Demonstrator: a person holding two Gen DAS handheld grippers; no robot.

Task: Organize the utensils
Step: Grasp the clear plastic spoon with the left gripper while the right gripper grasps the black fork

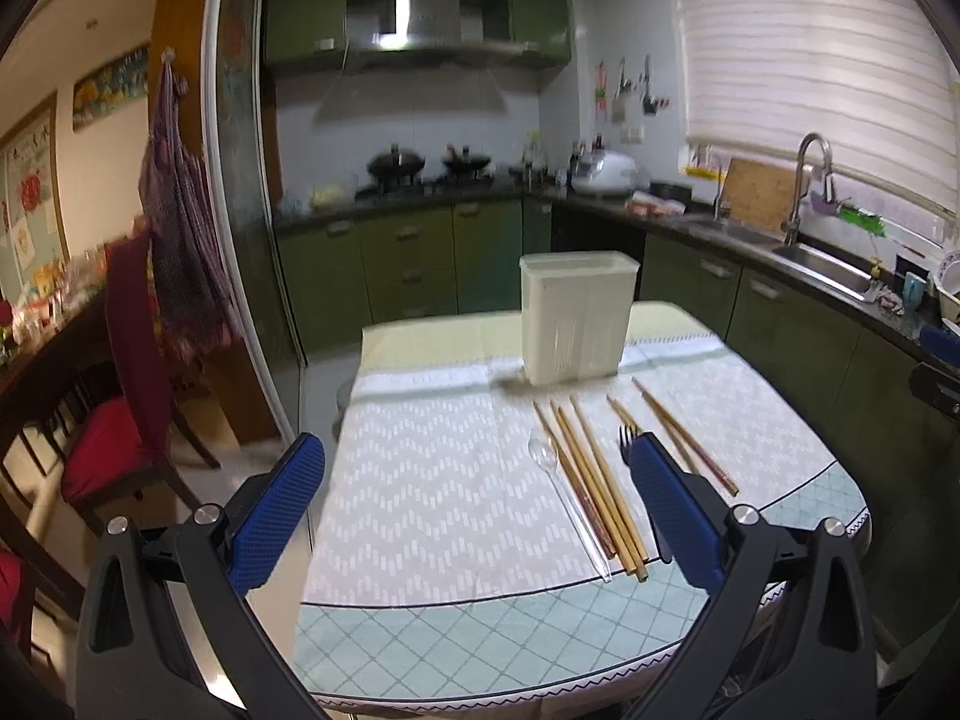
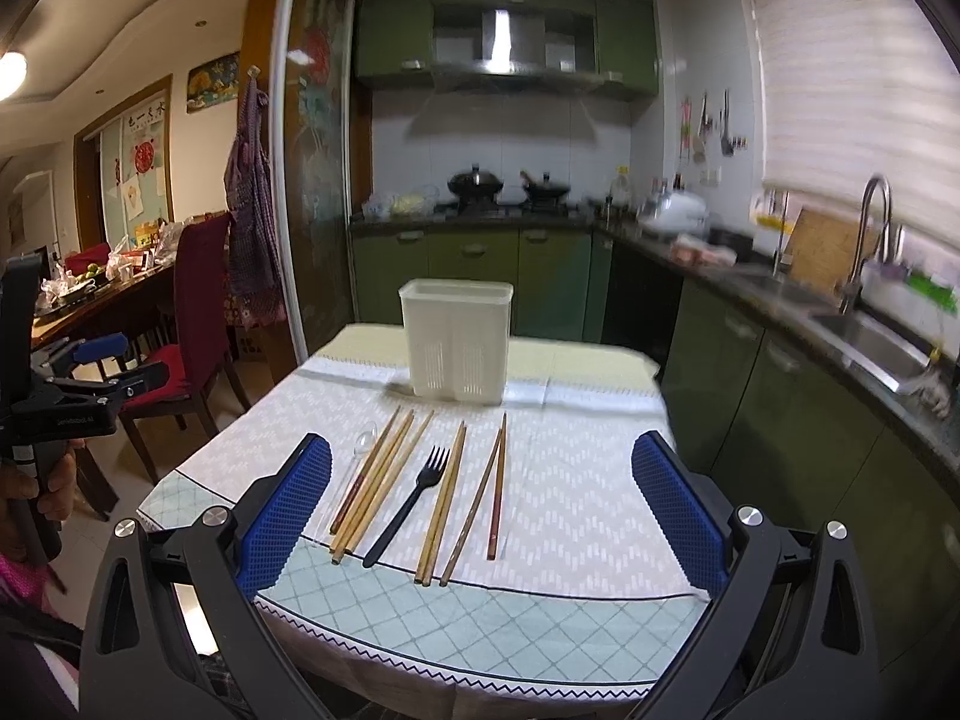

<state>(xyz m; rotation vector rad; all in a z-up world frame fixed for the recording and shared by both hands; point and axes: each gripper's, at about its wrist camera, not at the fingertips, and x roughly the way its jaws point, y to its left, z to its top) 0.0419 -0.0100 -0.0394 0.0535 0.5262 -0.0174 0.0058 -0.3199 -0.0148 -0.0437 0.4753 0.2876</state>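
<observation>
Kitchen tabletop (image 2: 570, 516): chopsticks (image 2: 384, 480) are lying lengthwise, pointing away, nearer right gripper (image 2: 480, 510); both grippers' jaws are gaping wide, empty.

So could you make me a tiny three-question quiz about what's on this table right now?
1. True or false: the black fork stands inside the white holder.
2. What lies furthest left among the utensils: A) clear spoon, B) fork, C) whisk?
3. Are the right gripper and left gripper open or shut?

Key: 1. False, it lies flat on the table between chopsticks. 2. A. 3. Both open, empty.
</observation>
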